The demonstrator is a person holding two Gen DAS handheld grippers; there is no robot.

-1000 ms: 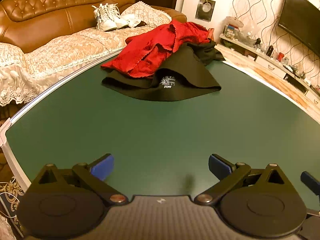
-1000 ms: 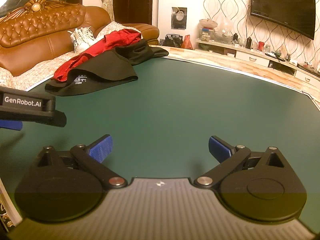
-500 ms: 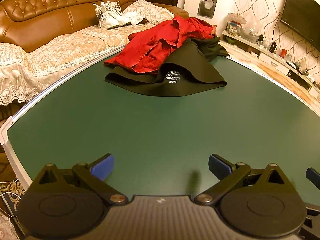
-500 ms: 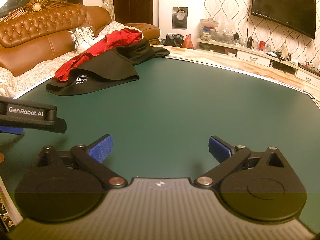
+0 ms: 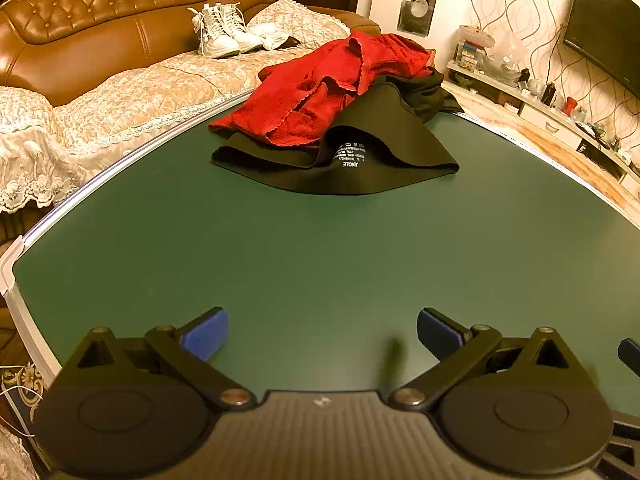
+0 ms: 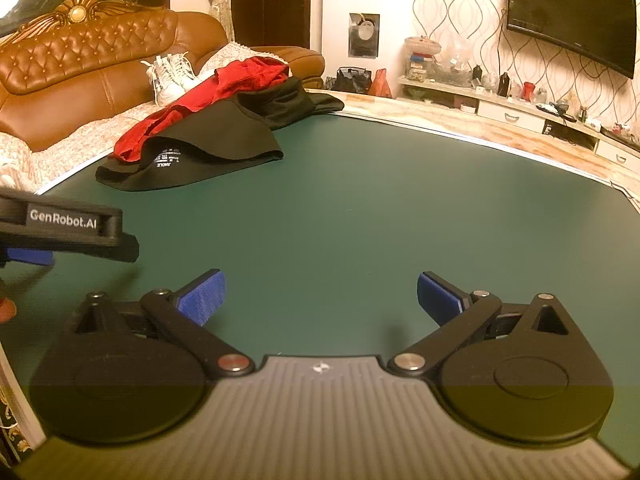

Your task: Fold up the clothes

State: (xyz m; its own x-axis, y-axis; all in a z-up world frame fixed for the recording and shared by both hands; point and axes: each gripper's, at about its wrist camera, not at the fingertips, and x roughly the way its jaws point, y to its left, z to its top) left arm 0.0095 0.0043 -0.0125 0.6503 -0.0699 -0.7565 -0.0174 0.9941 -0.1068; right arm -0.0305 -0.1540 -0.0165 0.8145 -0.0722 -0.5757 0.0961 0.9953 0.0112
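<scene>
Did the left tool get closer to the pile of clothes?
Yes. The left tool has moved forward over the green table: in its view the red garment and black garment now sit lower and nearer.

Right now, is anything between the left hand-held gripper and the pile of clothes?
No. Only bare green table lies between the left hand-held gripper and the clothes pile, shown in the left wrist view.

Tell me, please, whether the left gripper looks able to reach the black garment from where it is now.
Probably yes. The left gripper is open and points at the black garment, with only bare green table between them. The red garment lies on its far part, leaving the near hem free.
</scene>
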